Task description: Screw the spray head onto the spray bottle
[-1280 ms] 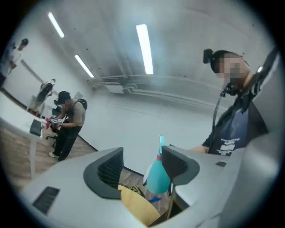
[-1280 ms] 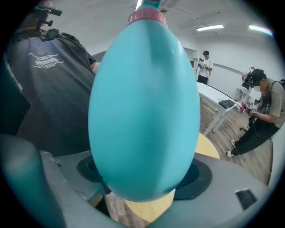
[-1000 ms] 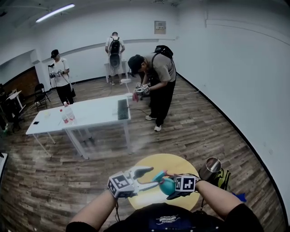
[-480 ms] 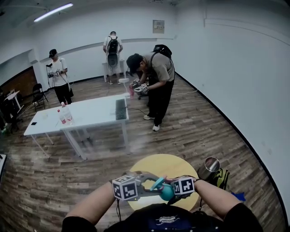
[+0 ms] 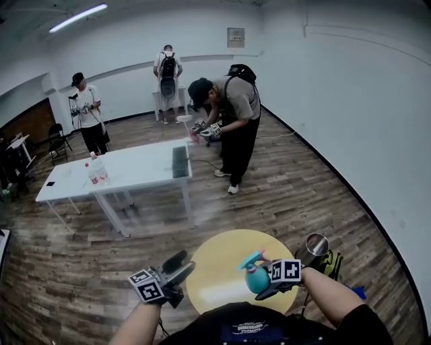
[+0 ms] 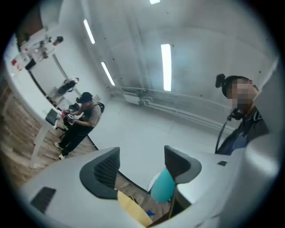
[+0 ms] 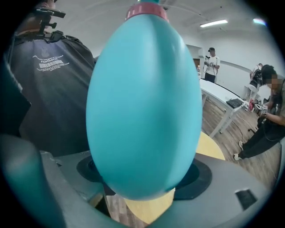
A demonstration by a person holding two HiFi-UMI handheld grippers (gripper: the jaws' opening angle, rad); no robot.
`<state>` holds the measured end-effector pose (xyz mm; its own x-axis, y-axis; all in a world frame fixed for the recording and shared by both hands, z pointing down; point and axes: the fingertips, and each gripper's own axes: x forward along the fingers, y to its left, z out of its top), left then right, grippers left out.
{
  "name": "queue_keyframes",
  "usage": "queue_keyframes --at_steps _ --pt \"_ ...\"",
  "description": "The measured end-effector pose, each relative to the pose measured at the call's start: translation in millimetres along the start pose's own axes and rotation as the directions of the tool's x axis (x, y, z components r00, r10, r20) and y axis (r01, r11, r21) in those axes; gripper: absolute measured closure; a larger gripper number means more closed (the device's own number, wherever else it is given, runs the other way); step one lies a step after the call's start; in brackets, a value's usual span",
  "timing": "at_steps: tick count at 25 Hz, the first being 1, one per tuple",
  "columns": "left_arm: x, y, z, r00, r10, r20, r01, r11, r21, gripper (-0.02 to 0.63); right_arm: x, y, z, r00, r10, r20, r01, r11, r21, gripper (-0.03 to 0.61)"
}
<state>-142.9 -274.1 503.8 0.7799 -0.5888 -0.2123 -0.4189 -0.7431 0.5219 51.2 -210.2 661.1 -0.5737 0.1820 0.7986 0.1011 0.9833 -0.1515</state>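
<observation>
- Above the near right edge of the round yellow table (image 5: 215, 266), the right gripper (image 5: 266, 283) is clamped on the teal spray bottle (image 5: 253, 277), with both pads pressed against its egg-shaped belly.
- The bottle is held clear of the tabletop and roughly upright. The teal spray head (image 5: 248, 259) sits on its neck above a pink collar (image 7: 147, 12), with the nozzle pointing left.
- The left gripper (image 5: 180, 264) hangs off the table's left edge, well apart from the bottle. Its jaws are opening and nothing lies between the ribbed pads; in its own view the bottle shows beyond the far jaw.
- A steel cup (image 5: 314, 245) stands just beside the table's right side.
- Farther back, a long white table (image 5: 128, 176) carries a keyboard (image 5: 180, 162), and a person (image 5: 232, 124) bends at its end.
</observation>
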Motion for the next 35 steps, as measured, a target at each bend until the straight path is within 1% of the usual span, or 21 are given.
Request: queue_keyframes --at_steps 2,4,6,7,9,10,11,12,16,17,18,19,20,22,23,25,27,29,30,32,35 --pt "28.7 -28.9 -12.2 0.985 -0.095 -0.145 0.112 0.987 0.115 0.276 3.0 -1.7 5.5 1.000 -0.001 -0.023 0.000 1.000 -0.027 0.155" --pt "65.9 -59.5 -34.6 0.934 -0.175 -0.312 0.256 0.936 0.241 0.276 8.4 -2.4 15.4 0.999 0.003 -0.038 -0.005 0.998 -0.059 0.155" --pt "93.8 -84.5 -67.8 0.847 -0.223 -0.482 0.422 0.833 0.356 0.275 15.8 0.3 26.1 0.999 0.016 -0.050 -0.020 0.996 -0.092 0.155" --pt "100.8 -98.7 -84.4 0.791 -0.235 -0.565 0.513 0.758 0.403 0.276 20.0 3.4 29.4 0.998 0.026 -0.058 -0.032 0.993 -0.110 0.155" --pt "98.2 -124.6 -112.4 0.667 -0.227 -0.710 0.686 0.560 0.465 0.430 27.1 13.5 26.6 0.995 0.047 -0.091 -0.061 0.985 -0.160 0.153" --pt "92.4 -132.2 -122.6 0.612 -0.211 -0.762 0.748 0.467 0.471 0.431 29.0 19.2 21.7 0.993 0.054 -0.109 -0.073 0.980 -0.184 0.153" --pt "87.3 -137.0 -129.1 0.571 -0.202 -0.796 0.790 0.401 0.465 0.431 29.1 24.2 17.6 0.991 0.058 -0.122 -0.081 0.977 -0.196 0.153" --pt "84.4 -140.2 -131.5 0.543 -0.202 -0.815 0.816 0.356 0.455 0.431 27.6 27.8 15.7 0.990 0.059 -0.127 -0.084 0.976 -0.199 0.153" --pt "80.6 -147.0 -132.2 0.466 -0.188 -0.865 0.877 0.227 0.423 0.431 20.7 30.0 20.2 0.993 0.043 -0.113 -0.066 0.976 -0.208 0.155" --pt "80.0 -148.5 -134.2 0.455 -0.184 -0.871 0.885 0.207 0.418 0.430 20.3 30.2 19.7 0.993 0.034 -0.110 -0.057 0.976 -0.210 0.155" --pt "80.1 -149.5 -136.0 0.453 -0.185 -0.872 0.886 0.202 0.417 0.431 20.0 30.8 18.1 0.993 0.027 -0.111 -0.050 0.977 -0.208 0.155" --pt "81.2 -149.7 -136.9 0.462 -0.193 -0.866 0.880 0.220 0.421 0.430 20.0 31.3 16.7 0.994 0.024 -0.111 -0.046 0.978 -0.203 0.156" --pt "83.2 -148.7 -136.4 0.483 -0.205 -0.851 0.865 0.263 0.428 0.430 19.8 31.1 16.0 0.994 0.024 -0.109 -0.045 0.979 -0.197 0.156" --pt "88.9 -142.8 -131.3 0.557 -0.235 -0.797 0.803 0.398 0.444 0.424 18.1 30.2 12.5 0.994 0.036 -0.103 -0.053 0.985 -0.164 0.156" --pt "91.8 -137.8 -126.3 0.609 -0.248 -0.753 0.754 0.475 0.453 0.418 16.2 30.0 10.1 0.994 0.045 -0.095 -0.058 0.988 -0.141 0.156" --pt "92.3 -121.3 -108.4 0.734 -0.249 -0.632 0.617 0.632 0.468 0.332 11.6 28.7 5.9 0.997 0.049 -0.061 -0.055 0.994 -0.095 0.156" --pt "79.6 -97.8 -82.0 0.855 -0.223 -0.469 0.448 0.773 0.449 0.331 8.2 24.8 2.7 0.999 0.034 -0.015 -0.035 0.998 -0.048 0.156" --pt "55.3 -68.9 -58.9 0.940 -0.162 -0.299 0.271 0.889 0.368 0.331 6.9 21.0 -1.1 0.999 0.008 0.043 -0.009 1.000 0.013 0.156" --pt "41.0 -54.3 -51.1 0.967 -0.120 -0.226 0.188 0.933 0.307 0.331 6.3 18.7 -3.0 0.997 -0.008 0.075 0.005 0.999 0.046 0.156" --pt "13.9 -30.1 -43.2 0.992 -0.027 -0.121 0.050 0.980 0.194 0.333 2.9 10.8 -4.5 0.988 -0.053 0.146 0.037 0.993 0.112 0.156" --pt "-8.4 -12.4 -42.4 0.997 0.062 -0.053 -0.054 0.990 0.129 0.333 -11.4 -12.6 -0.5 0.946 -0.164 0.280 0.096 0.966 0.241 0.156"
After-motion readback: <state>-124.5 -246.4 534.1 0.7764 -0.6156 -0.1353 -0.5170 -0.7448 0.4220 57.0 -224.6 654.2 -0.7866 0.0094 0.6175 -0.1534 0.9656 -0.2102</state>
